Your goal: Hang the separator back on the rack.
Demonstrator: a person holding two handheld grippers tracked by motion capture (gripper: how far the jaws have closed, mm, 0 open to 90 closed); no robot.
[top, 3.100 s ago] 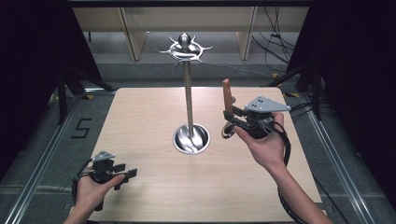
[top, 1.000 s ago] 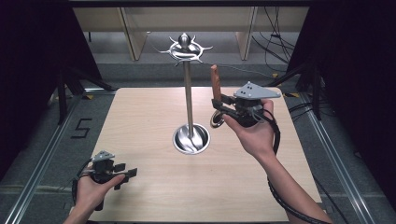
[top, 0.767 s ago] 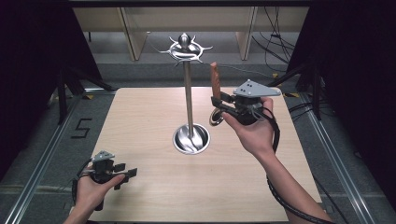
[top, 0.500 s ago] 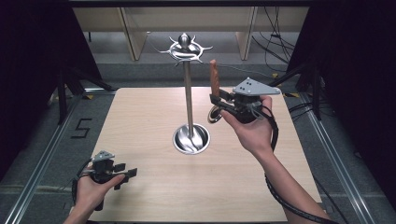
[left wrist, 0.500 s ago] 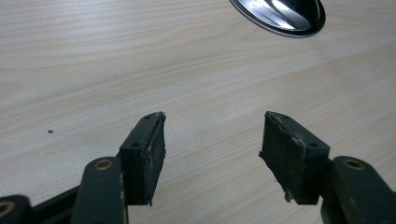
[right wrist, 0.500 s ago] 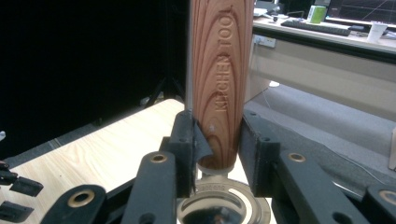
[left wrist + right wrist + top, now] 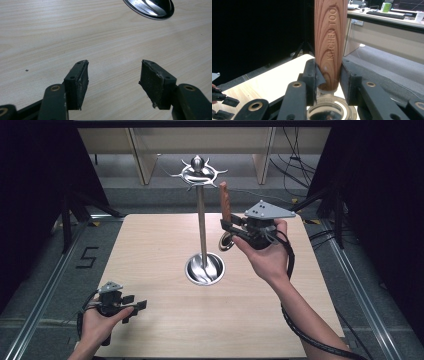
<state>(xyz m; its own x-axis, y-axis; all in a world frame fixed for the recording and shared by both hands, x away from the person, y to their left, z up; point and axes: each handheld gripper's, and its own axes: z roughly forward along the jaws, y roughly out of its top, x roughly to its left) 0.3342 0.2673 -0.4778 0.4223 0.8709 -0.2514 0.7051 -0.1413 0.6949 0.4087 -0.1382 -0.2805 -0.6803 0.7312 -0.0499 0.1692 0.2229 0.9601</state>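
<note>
The right tool (image 7: 234, 230) clenched a wooden-handled kitchen utensil (image 7: 329, 45) upright, likely bound for a stand hook (image 7: 212, 173) just beyond; the left tool (image 7: 113, 82) gaped empty.

Reddish-brown wood-grained handle (image 7: 329, 42), black gripper (image 7: 328, 75)

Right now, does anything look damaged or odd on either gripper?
Yes. The left gripper's pads are chipped and ragged along their edges. The right gripper grips the wooden-handled kitchen tool upright, handle up and metal end down. Nothing is spilled.
</note>
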